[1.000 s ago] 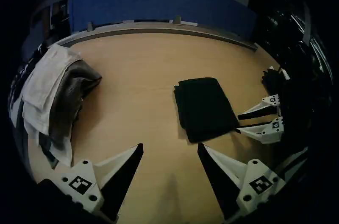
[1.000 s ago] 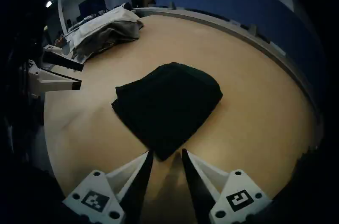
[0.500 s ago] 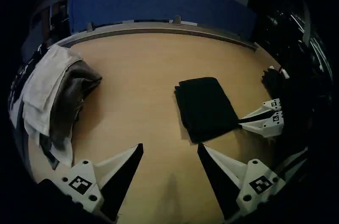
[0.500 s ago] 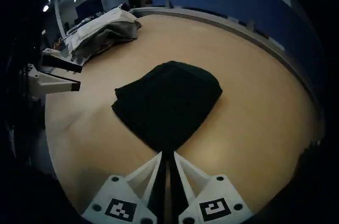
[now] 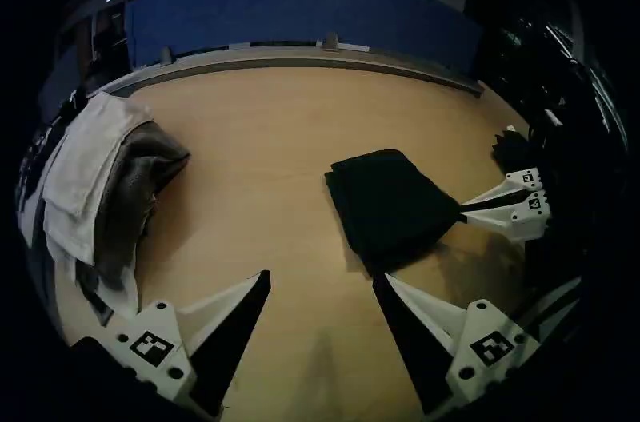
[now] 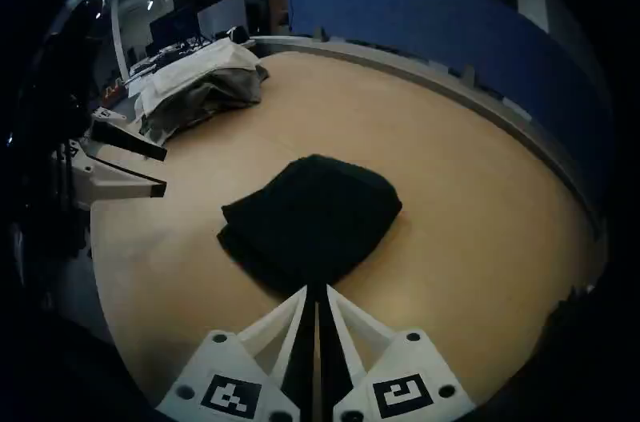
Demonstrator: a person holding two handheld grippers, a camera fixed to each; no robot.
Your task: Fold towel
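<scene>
A folded black towel (image 5: 388, 206) lies on the wooden table (image 5: 264, 150), right of centre in the left gripper view. My right gripper (image 5: 462, 215) comes in from the right and is shut on the towel's corner, which is raised a little off the table. In the right gripper view the towel (image 6: 316, 218) sits just ahead of my right gripper (image 6: 316, 288), whose fingers pinch its near corner. My left gripper (image 5: 320, 282) is open with nothing between its fingers, short of the towel. In the right gripper view the left gripper (image 6: 156, 174) stands open at the left.
A pile of white and grey towels (image 5: 96, 174) lies at the table's left edge, seen as a pile (image 6: 200, 82) at the far left in the right gripper view. A blue partition (image 5: 304, 6) runs along the table's far edge.
My right gripper went from open to shut on the black towel's corner, then lifted and drew it back slightly. The left gripper has stayed where it was, open.
</scene>
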